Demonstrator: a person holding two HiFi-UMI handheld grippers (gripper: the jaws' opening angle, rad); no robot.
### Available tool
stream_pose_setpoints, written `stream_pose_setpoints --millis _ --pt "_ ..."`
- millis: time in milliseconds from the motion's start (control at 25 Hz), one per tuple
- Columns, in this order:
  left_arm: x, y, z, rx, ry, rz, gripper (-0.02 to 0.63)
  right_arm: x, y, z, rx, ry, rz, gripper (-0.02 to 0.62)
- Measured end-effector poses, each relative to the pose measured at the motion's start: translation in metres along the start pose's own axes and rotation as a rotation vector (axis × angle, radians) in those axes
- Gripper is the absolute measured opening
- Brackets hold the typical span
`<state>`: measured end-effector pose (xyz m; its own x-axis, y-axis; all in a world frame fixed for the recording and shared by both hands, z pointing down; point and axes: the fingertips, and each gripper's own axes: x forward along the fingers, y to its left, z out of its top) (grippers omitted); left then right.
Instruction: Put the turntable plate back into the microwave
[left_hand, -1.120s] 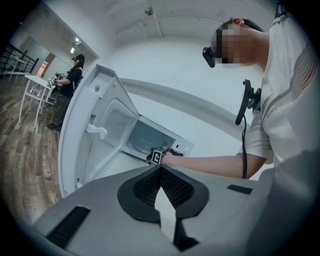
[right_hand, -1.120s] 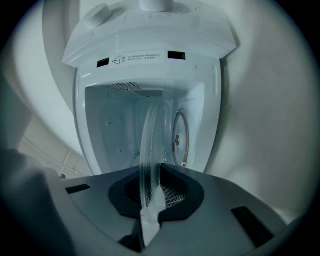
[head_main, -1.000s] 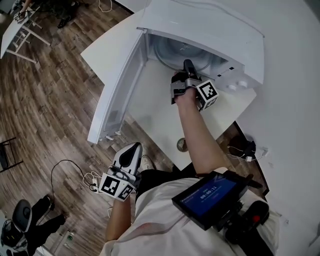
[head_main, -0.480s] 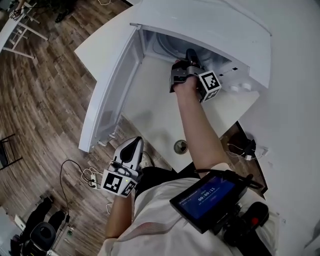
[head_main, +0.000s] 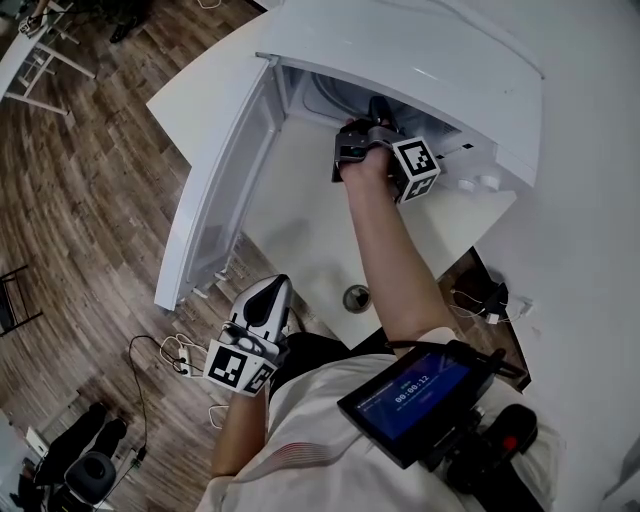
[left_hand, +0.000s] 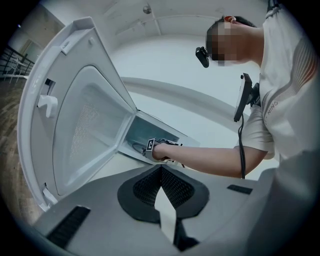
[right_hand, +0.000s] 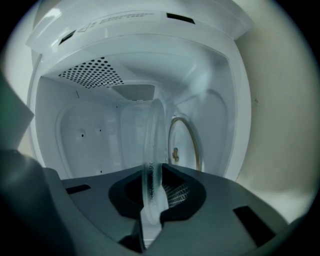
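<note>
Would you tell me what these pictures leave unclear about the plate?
Right gripper view: the plate, gripped edge-on by the right tongs, shows no full outline.
Head view: plate and tong tips hidden under the microwave top.
Left gripper view: plate too small, behind the hand.

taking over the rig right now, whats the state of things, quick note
Right hand-held gripper: shut on the rim of the glass turntable plate, reaching into the microwave.
Left hand-held gripper: shut, empty, held low near the body, away from the microwave.
Door: wide open.
Done: plate gripped and brought into the cavity.
Left: lay the plate on the ring and hub seen beyond it, which it does not yet rest on; then release and pull the gripper out.
</note>
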<state>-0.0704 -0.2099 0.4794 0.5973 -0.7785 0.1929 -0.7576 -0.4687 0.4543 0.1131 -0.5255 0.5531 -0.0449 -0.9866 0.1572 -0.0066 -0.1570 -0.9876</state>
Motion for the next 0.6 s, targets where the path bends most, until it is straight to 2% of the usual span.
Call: stream_pose_setpoints --millis 120,200,440,520,600 --pt "-0.002 0.000 0.002 -0.002 -0.007 -0.004 0.011 0.000 0.007 -0.001 0.014 0.005 -0.023 0.030" --pt "-0.004 -0.001 0.002 -0.004 -0.007 -0.007 0.011 0.001 0.008 -0.004 0.023 0.022 -0.048 0.076" --pt "-0.011 0.000 0.002 0.011 -0.004 -0.008 0.011 -0.002 0.003 -0.011 0.019 0.069 -0.099 0.117" --pt "-0.015 0.005 0.003 0.008 -0.007 0.002 0.011 -0.004 -0.001 -0.015 0.039 0.090 -0.123 0.166" --pt "-0.019 0.008 0.003 0.004 -0.010 0.012 0.011 -0.007 -0.003 -0.018 0.046 0.104 -0.131 0.167"
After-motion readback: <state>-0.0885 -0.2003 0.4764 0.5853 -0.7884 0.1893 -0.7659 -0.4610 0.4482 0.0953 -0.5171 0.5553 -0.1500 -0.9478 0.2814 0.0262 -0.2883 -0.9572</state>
